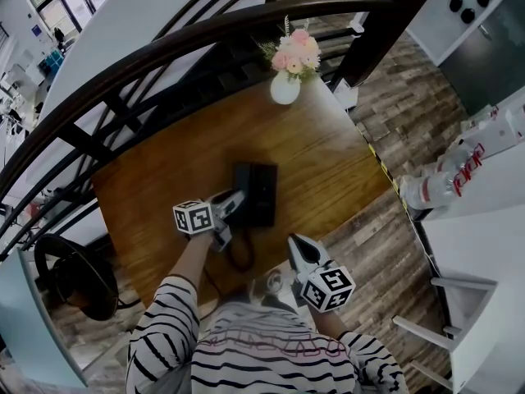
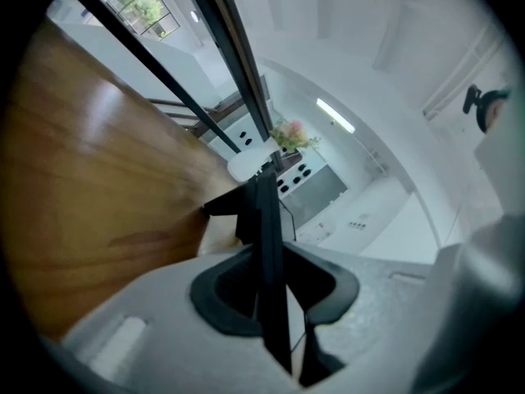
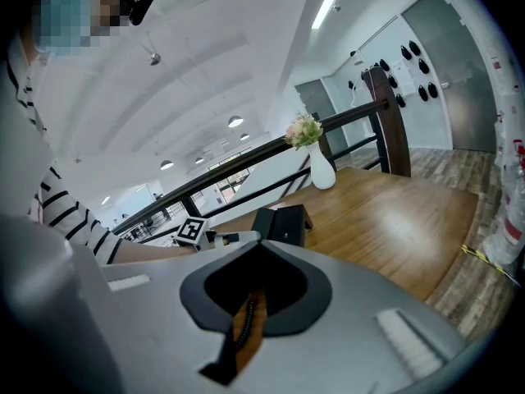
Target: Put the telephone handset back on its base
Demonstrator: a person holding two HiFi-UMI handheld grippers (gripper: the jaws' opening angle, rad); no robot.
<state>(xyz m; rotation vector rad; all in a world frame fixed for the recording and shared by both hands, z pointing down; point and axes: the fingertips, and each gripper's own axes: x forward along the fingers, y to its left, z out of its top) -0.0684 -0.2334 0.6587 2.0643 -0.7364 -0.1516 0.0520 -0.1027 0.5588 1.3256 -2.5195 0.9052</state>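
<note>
The left gripper (image 1: 229,203) is clamped on the handset (image 1: 242,180), which sits at the left side of the base (image 1: 265,195) on the table (image 1: 328,154). Its long axis runs away from the person, in line with the cradle, though I can't tell whether it is seated yet. The right gripper (image 1: 297,249) hangs closed and empty, well back at the near edge, so the left does the placing.

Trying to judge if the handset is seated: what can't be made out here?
- Whether the handset touches the base: in the head view the left tool covers the handset's near end, and both are dark and small.
- The base in the left gripper view: the edge-on handset hides most of it, and the table is blurred.
- The cord's far end: in the head view it is lost at the person's striped shirt.
</note>
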